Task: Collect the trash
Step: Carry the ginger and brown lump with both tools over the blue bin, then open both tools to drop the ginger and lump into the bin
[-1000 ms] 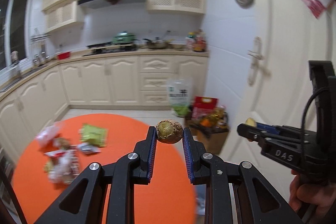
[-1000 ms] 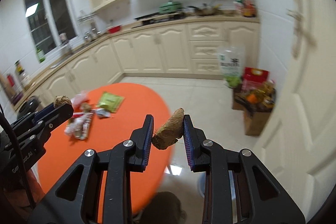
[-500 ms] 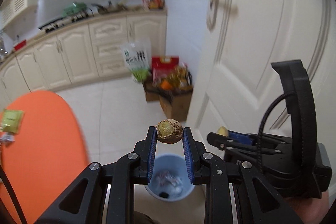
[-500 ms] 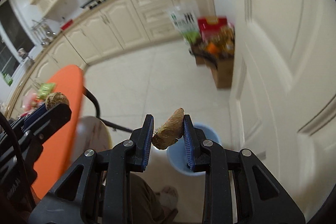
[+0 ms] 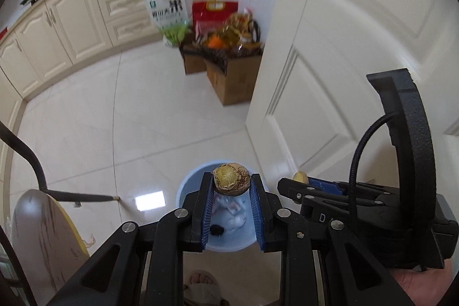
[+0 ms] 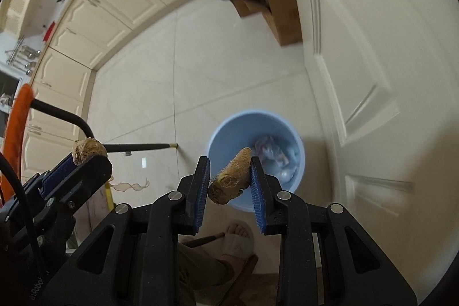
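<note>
— Gripping what, above the blue bin [image 5: 183, 191]?
— Left gripper [image 5: 231, 184] pinched a round brown scrap [image 5: 231, 182]; right gripper [image 6: 229, 177] clamped a long root piece [image 6: 231, 177], both narrowly closed over it.

bin [image 5: 183, 191] beside door [image 5: 330, 62], wrappers [image 6: 272, 154] inside

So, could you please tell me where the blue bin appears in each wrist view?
Left wrist: blue bin at bottom centre, mostly behind the left gripper.
Right wrist: blue bin right of centre, beyond the right gripper.
Shared landmark: cardboard box beside the door.
</note>
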A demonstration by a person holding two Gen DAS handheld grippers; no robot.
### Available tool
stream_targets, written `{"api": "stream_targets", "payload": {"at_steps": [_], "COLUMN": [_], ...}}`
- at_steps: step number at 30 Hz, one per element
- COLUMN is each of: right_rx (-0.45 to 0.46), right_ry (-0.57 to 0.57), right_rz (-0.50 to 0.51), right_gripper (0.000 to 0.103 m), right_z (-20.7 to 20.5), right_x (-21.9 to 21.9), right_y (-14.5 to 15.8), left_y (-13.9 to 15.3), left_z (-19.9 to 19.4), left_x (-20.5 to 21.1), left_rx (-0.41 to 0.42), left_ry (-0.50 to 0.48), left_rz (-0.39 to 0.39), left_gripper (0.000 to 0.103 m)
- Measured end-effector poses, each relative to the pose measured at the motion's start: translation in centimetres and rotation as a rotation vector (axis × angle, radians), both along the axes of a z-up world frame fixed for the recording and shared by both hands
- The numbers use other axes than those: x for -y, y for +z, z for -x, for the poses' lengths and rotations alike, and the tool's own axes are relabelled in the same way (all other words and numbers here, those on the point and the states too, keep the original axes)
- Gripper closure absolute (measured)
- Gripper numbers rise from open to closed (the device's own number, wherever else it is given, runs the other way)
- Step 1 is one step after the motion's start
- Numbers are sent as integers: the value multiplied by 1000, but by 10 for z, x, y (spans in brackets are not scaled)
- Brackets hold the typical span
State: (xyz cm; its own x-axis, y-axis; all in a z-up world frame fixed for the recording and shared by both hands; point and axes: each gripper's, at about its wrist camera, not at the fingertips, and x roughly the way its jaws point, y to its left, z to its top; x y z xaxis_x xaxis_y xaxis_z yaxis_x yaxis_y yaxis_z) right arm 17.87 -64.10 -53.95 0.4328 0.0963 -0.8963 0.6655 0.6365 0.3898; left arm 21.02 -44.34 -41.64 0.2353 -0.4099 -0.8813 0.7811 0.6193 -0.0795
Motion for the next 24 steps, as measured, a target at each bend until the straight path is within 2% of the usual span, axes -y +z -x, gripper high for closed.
{"api": "stream_targets", "payload": {"at_steps": [2,6,11,14,15,19,20,21,22,23,24], "right_rx": [-13,-27,-42,-50,-54,-51,-50,-47,-50,-52,-46], "right_ry": [-1,-8,-3,-20,-28,-50,-56,-64,-83,-95,-110], "right_rz": [-24,-68,-90,-96,-98,-105,-104,-104,-97,-94,-100], "right_gripper": [77,77,75,74,67,63,55,40,34,21,13], "right_z": [-3,-10,-18,-18,-17,-15,-14,-13,-10,-8,-5], "right_x": [4,9,11,15,16,20,20,21,21,23,24], "right_y": [-15,-36,-48,-54,-54,-56,-55,-53,-51,-51,-50], "left_y": [-8,-28,-42,-51,-51,-55,-55,-56,-56,-55,-52], "left_z": [-23,-57,-72,-77,-76,-74,-73,-72,-72,-72,-69], "left_x": [32,62,70,71,71,76,79,80,82,84,80], "left_rx": [-20,-59,-79,-84,-67,-21,-14,-12,-11,-9,-4], "left_ry": [11,29,39,53,60,64,65,64,66,71,76], "left_rz": [-26,-68,-99,-122,-131,-161,-165,-165,-164,-165,-164], "left_gripper": [81,81,79,59,52,38,33,30,29,26,24]}}
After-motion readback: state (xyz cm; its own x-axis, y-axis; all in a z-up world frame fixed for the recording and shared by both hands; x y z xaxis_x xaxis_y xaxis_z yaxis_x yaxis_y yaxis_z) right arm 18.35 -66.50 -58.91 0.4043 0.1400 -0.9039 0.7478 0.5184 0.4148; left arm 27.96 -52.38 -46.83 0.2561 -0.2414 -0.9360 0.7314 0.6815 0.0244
